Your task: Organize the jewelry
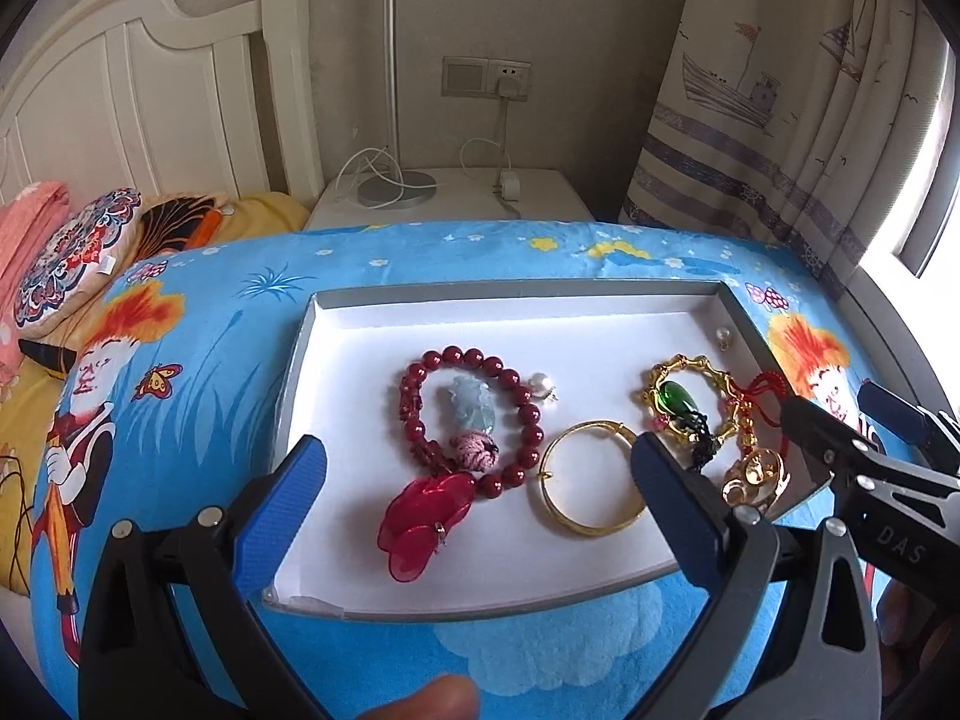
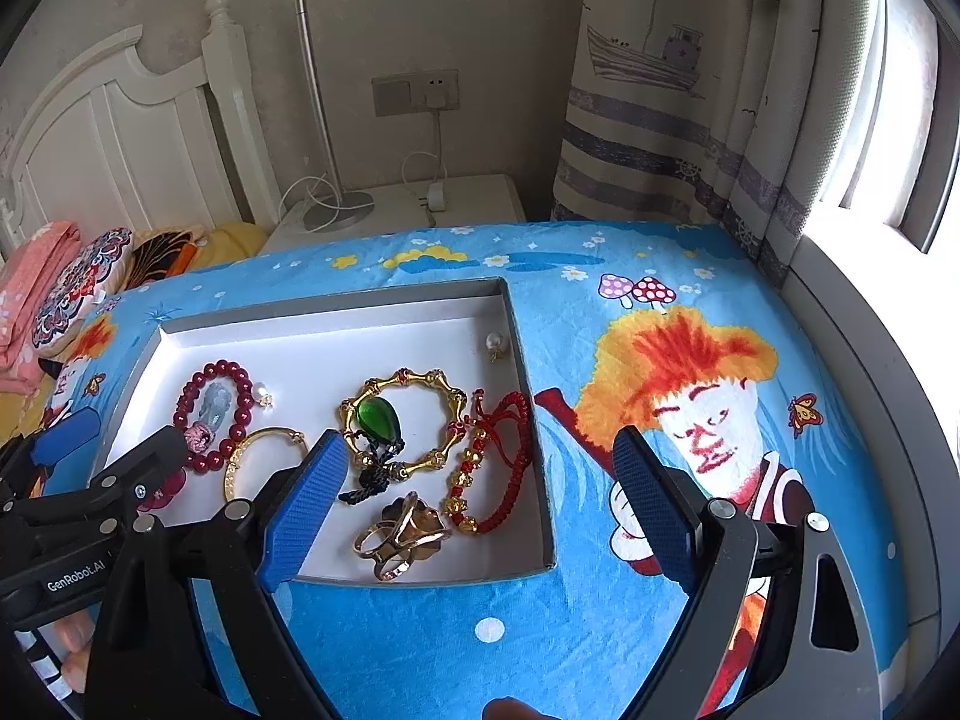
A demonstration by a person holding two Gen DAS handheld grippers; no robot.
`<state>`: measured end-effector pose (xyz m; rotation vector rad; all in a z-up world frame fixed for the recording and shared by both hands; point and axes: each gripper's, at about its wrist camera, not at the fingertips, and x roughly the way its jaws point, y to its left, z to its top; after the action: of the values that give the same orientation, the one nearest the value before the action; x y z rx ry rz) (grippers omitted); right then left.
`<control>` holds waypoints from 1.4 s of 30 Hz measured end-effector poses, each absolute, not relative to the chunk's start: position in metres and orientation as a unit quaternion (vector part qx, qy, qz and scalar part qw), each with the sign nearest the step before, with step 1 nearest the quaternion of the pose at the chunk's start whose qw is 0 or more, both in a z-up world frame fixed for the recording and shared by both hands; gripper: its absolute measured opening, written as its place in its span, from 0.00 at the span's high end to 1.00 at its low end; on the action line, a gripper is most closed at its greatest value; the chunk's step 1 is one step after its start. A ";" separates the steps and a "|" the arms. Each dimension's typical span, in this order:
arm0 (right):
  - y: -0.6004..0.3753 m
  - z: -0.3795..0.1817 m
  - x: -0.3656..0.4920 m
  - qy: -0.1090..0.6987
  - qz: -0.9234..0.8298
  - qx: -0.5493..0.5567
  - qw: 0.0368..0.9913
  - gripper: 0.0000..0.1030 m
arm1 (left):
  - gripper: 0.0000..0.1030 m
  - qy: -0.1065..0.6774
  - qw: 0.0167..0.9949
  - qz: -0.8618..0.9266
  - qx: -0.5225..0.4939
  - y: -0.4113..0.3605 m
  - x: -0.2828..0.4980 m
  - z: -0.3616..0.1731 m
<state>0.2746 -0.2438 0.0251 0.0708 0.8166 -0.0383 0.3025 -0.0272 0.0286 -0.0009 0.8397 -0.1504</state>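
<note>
Two grippers hang over the shallow tray (image 1: 312, 324) on the blue bedspread, and neither holds anything.

From the left wrist camera, the left gripper (image 1: 480, 498) stands with its blue pads spread wide. Straight ahead of it, between the pads, lie the red bead bracelet (image 1: 420, 420) and the red petal flower (image 1: 420, 516); the gold bangle (image 1: 591, 480) lies flat just inside its right finger. The green pendant (image 1: 681, 402) in the gold bamboo-link bracelet (image 1: 666, 375) sits further right, ahead of that finger. The right gripper (image 1: 840, 426) comes in from the right edge of this view, over the tray's right end.

From the right wrist camera, the right gripper (image 2: 480, 498) is likewise gaping and empty. The red cord bracelet (image 2: 510, 456) with gold beads lies dead ahead between its pads, its long axis running away from the tool. The cluster of gold rings (image 2: 399, 531) lies nearer, just right of its left finger. A small pearl (image 2: 495, 342) rests in the tray's far right corner.

I'd judge each hand nearer its own end: left for the beads and bangle, right for the cord bracelet and rings.
</note>
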 end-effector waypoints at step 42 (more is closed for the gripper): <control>-0.245 0.022 0.277 0.398 -0.019 0.034 0.917 0.19 | 0.05 0.411 0.910 -0.061 -0.004 -0.023 0.306 0.026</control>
<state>0.2768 -0.2448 0.0218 0.0699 0.8188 -0.0400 0.3063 -0.0227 0.0261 -0.0074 0.8468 -0.1265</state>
